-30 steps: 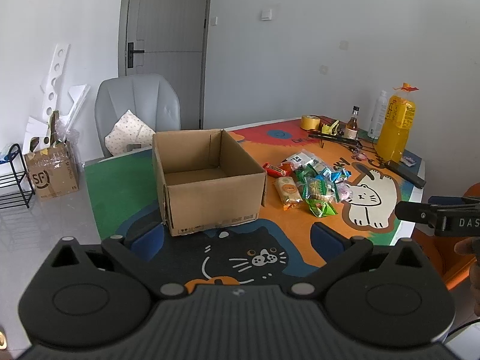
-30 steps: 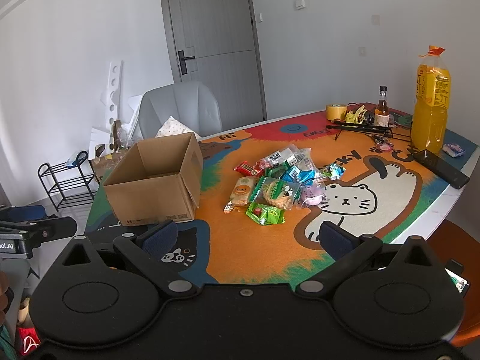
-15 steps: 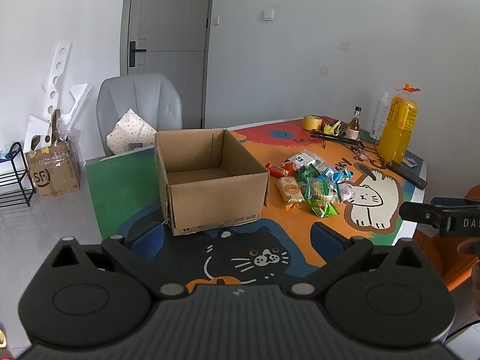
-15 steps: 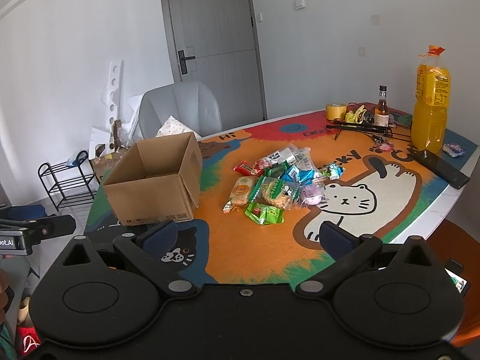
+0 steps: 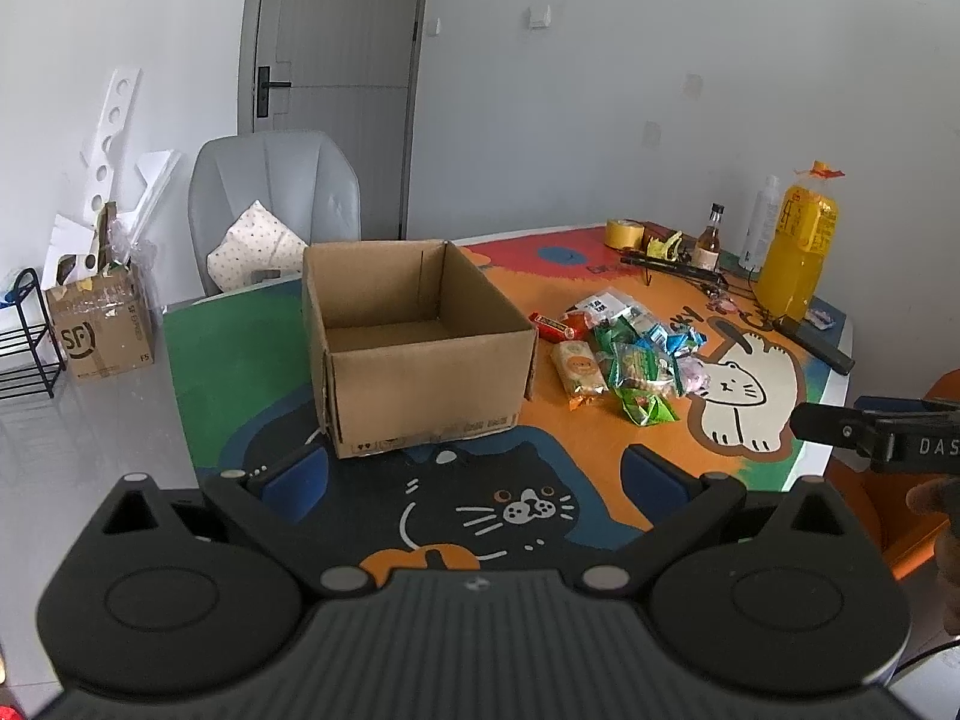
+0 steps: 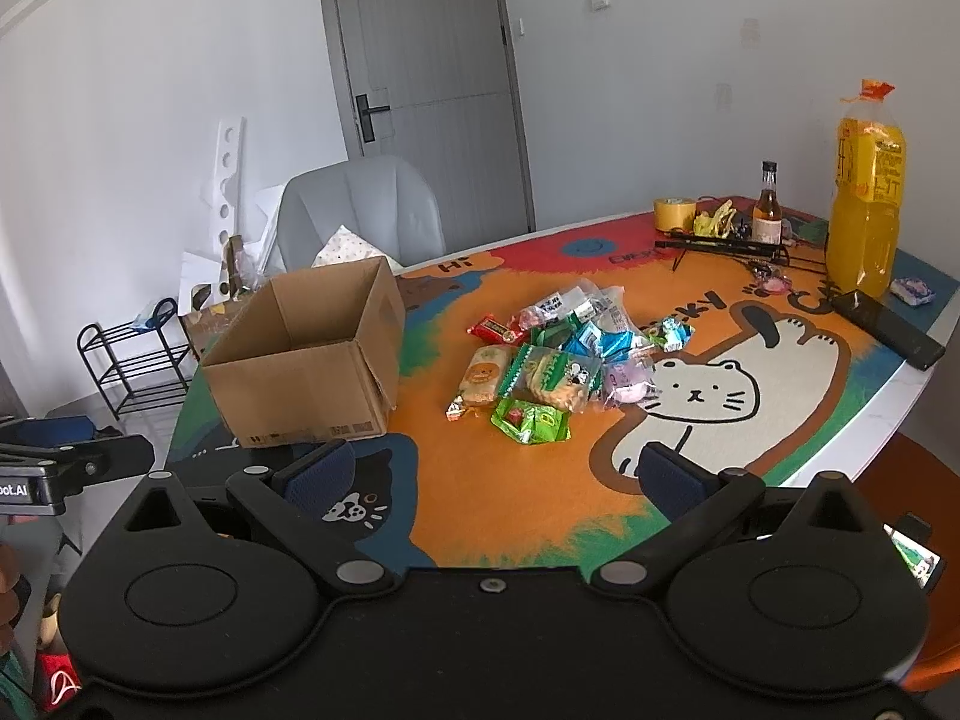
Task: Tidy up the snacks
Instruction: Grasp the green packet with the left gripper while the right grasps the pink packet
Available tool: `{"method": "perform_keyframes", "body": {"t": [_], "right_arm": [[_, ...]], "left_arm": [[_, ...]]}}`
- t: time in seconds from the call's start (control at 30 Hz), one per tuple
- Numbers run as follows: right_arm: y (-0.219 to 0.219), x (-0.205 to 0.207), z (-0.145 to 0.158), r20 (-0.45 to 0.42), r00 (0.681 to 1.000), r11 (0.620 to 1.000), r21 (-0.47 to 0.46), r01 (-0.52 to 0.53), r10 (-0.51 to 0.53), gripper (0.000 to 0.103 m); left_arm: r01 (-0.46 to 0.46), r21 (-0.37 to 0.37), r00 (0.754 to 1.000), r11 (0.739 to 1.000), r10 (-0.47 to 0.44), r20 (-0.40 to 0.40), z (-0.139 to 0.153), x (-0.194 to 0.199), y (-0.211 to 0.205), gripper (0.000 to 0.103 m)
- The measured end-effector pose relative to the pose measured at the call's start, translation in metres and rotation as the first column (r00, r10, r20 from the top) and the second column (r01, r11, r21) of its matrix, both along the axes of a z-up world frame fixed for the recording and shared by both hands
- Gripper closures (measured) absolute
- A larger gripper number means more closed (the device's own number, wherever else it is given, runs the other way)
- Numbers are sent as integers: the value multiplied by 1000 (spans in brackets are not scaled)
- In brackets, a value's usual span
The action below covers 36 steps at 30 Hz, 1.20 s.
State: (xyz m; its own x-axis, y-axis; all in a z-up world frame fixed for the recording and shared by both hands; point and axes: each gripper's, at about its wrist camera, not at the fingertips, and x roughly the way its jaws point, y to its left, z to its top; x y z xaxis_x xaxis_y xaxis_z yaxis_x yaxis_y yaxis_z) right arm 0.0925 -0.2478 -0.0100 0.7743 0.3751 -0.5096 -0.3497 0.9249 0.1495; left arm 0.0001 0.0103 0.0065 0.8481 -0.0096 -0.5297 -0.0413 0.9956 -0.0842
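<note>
Bright even daylight, sharp, fisheye-bent edges

"SF" is printed on the taped cardboard box (image 5: pixel 102 330) on the floor. "Hi" is painted on the table mat (image 6: pixel 456 267) near the chair. "DAS" is read on the right gripper's body (image 5: pixel 924 441), and "oot.AI" on the left gripper's body (image 6: pixel 24 489). Snack wrapper and bottle labels are too small to be read.

Brown box (image 5: pixel 420 384), orange (cat-print) mat (image 6: pixel 510 480)
</note>
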Motion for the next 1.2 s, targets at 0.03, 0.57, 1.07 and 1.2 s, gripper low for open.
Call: {"method": "perform_keyframes", "body": {"t": [0.03, 0.57, 1.07, 1.2], "right_arm": [[-1, 2, -1, -3, 1000, 1000, 2, 0, 0, 0], [-19, 36, -17, -13, 1000, 1000, 15, 5, -5, 0], [-39, 70, -40, -26, 999, 996, 82, -21, 23, 0], [-48, 83, -47, -24, 1000, 995, 100, -7, 9, 0]], "left_arm": [[0, -1, 1000, 1000, 0, -3, 0, 2, -1, 0], [35, -1, 999, 999, -35, -19, -14, 51, -23, 0], [98, -35, 995, 995, -99, -23, -30, 105, -61, 1], [115, -50, 993, 992, -117, -35, -35, 121, -70, 2]]}}
